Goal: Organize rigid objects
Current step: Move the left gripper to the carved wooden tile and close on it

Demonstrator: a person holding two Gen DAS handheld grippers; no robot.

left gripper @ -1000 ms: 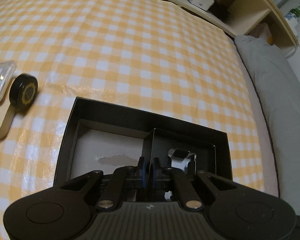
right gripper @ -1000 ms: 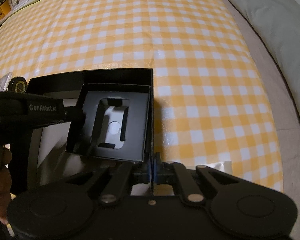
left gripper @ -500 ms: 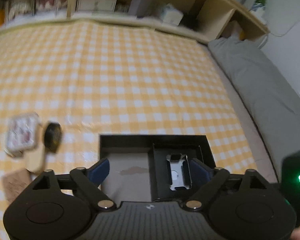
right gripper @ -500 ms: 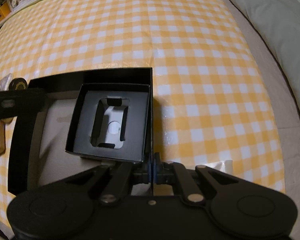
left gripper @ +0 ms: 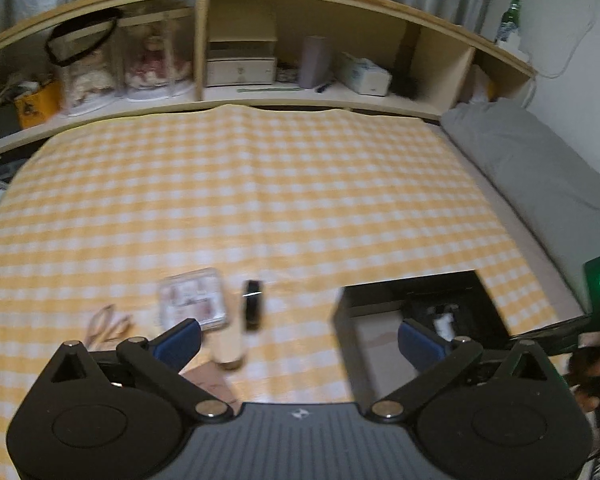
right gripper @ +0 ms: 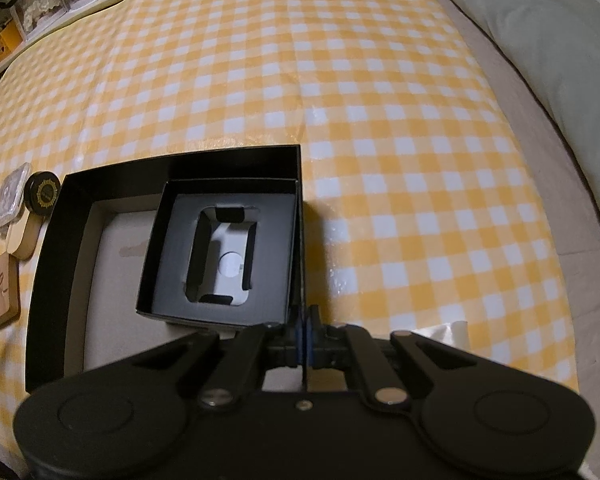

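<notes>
Left wrist view: the left gripper [left gripper: 298,338], blue-padded jaws opening with nothing between them, hangs over the glossy yellow-checked cloth [left gripper: 260,200]; a clear plastic case [left gripper: 192,300] lies beyond.

Right wrist view: the right gripper [right gripper: 303,336] pinches the thin right wall of the large black box [right gripper: 76,216], a smaller square black box [right gripper: 220,248] nested inside.

Checked cloth [right gripper: 340,80]: far half bare, open passage. Near side blocked: black box [right gripper: 52,280]; left, round tin [right gripper: 42,198], wooden blocks [right gripper: 2,292].
</notes>
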